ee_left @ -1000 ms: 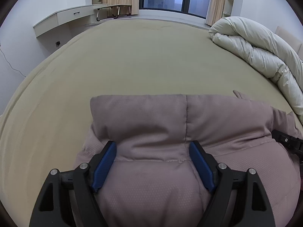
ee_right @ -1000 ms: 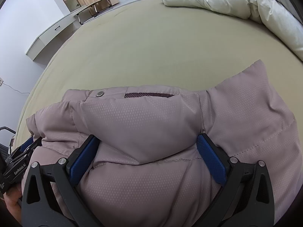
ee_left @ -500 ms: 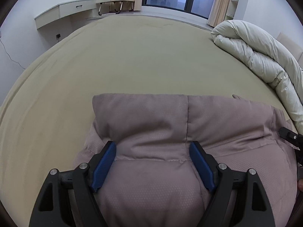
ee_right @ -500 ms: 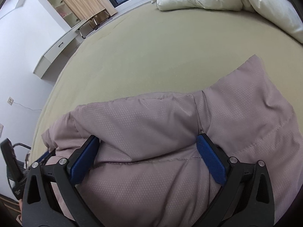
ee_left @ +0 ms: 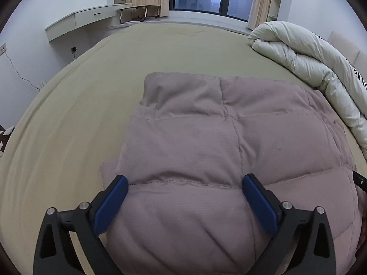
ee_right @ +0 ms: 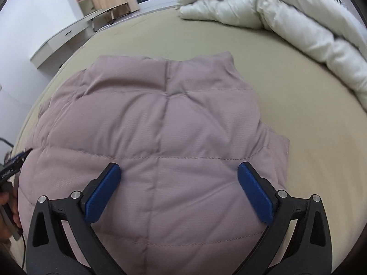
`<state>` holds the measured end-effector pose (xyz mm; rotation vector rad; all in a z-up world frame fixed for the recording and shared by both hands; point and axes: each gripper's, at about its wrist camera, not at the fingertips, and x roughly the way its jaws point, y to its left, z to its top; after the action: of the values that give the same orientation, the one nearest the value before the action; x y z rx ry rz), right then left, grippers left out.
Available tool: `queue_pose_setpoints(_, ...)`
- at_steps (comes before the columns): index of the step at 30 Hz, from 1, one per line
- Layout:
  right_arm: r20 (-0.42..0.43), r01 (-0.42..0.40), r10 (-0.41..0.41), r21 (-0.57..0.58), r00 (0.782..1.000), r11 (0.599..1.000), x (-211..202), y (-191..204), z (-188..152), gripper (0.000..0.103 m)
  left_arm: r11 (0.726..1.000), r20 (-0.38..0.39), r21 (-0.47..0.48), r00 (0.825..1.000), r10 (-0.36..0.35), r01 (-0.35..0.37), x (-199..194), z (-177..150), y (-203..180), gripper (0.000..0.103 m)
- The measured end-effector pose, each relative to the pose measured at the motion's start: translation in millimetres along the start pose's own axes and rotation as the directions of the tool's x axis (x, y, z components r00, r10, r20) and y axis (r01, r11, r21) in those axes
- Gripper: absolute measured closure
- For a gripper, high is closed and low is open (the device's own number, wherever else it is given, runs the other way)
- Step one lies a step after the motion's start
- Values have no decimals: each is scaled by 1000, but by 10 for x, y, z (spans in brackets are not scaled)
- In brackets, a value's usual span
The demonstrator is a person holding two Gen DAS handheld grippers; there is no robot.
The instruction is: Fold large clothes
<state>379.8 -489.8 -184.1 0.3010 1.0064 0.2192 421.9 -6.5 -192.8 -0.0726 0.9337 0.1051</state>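
Jacket [ee_left: 206, 151], mauve and quilted, lies folded into a squarish bundle on the olive bed [ee_left: 96, 91], near its front edge. Looks folded over at least once: collar end away from the cameras, side parts tucked under, a corner of a lower layer peeking out at the left in the left wrist view and at the right in the right wrist view. Sits fairly flat and puffy, seams roughly square.

Left gripper [ee_left: 184, 192] hangs over the near part of the bundle, jaws opening wide, blue pads [ee_left: 110, 206] clear of the fabric, nothing clamped. Right gripper [ee_right: 179, 181] likewise spread above the near edge, pads off the cloth, holding nothing.

Judged nearly done: main folds made, both releases under way. Left, perhaps, one more fold in half or a smoothing of the puffed top.

Beyond, cream duvet [ee_left: 309, 61] heaped at the far right of the bed, well apart from the jacket.
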Motion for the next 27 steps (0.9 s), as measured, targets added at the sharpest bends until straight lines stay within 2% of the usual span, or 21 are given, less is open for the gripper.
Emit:
queue_pose_setpoints(3,-6,-20,20,28,1000,999,112,-89,-20,0,1000,7,-2,1000,-8,8,71,-22,6,0)
queue_pose_setpoints(9,37,-75,72,85,997,994,183,-296,-115,0,999,33,-31,999,-38,39,143,-54,46,0)
queue_pose_setpoints(15,71,-174,164,175,984,969,141,-592,-193,0,992,9,-84,996,-92,92,105,-22,189,0)
queue_pose_setpoints(17,93,-212,196,231,976,949,24,-702,-204,2,988,-8,-124,996,-91,90,-83,-6,241,8)
queue_pose_setpoints(18,101,-215,194,269,976,939,-58,-746,-204,2,990,7,-115,996,-85,85,-268,-27,229,17)
queue_pose_setpoints(19,107,-196,171,299,979,934,-201,-779,-228,2,994,43,-85,997,-62,65,-500,-74,184,19)
queue_pose_setpoints(21,131,-146,118,232,984,962,-574,-676,-324,2,997,116,-34,991,-63,67,-881,-223,65,18)
queue_pose_setpoints(22,151,-156,131,168,980,973,-760,-550,-419,2,997,134,6,987,-83,83,-1022,-329,-14,16)
queue_pose_setpoints(24,147,-158,149,44,978,987,-994,-200,-637,2,995,115,80,991,-75,66,-1046,-515,-154,13)
queue_pose_setpoints(26,96,-96,100,-42,990,994,-996,-6,-843,2,993,34,109,998,-51,47,-801,-688,-179,12)
queue_pose_setpoints(27,47,-57,59,-37,997,998,-892,17,-953,2,994,38,86,997,-68,64,-726,-742,-117,9)
